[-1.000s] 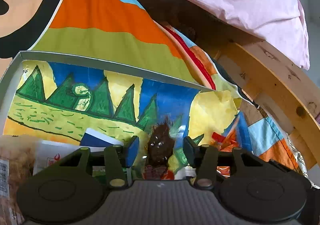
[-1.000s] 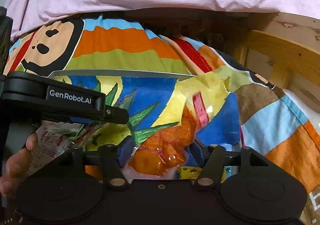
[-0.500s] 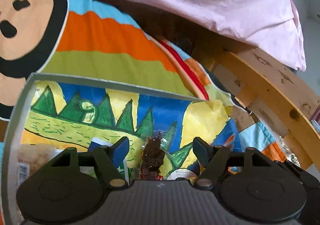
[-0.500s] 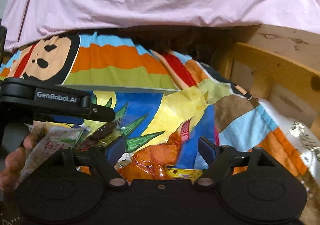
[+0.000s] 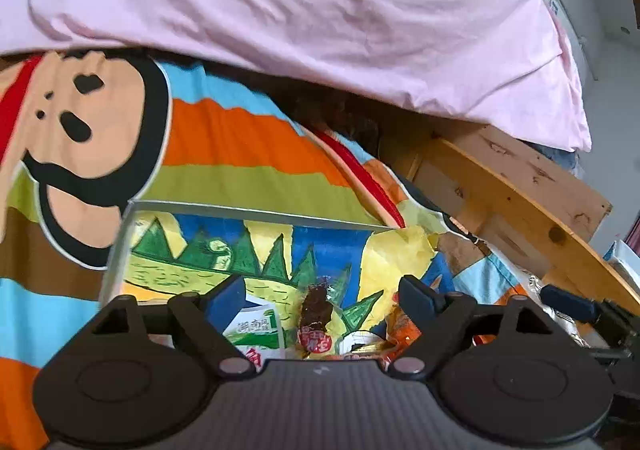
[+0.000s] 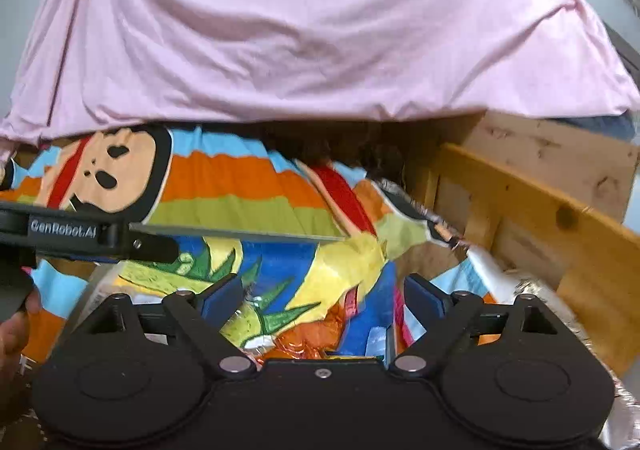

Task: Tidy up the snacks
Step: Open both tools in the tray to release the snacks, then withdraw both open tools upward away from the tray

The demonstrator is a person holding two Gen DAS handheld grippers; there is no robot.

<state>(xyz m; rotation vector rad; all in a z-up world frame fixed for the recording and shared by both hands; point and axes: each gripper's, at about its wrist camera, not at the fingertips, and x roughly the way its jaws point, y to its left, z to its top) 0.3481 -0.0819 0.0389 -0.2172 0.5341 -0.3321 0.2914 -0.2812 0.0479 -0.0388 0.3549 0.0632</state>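
Below my left gripper point(image 5: 320, 296), jaws opening and pressing nothing, a dark wrapped snack point(image 5: 316, 320) lies in the painted box point(image 5: 248, 214). My right gripper point(image 6: 322, 300) is opening too, over an orange packet point(image 6: 298, 338). Both look light, crinkly, slippery; I'd pinch the sealed edges.

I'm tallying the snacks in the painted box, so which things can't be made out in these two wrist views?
- Left wrist: the white-and-green snack pack and dark brown wrapped snack are cut off below by the left gripper body; labels too small.
- Right wrist: the orange crinkly packet is mostly hidden behind the right gripper.
- Both: the box floor is hidden, so no count.
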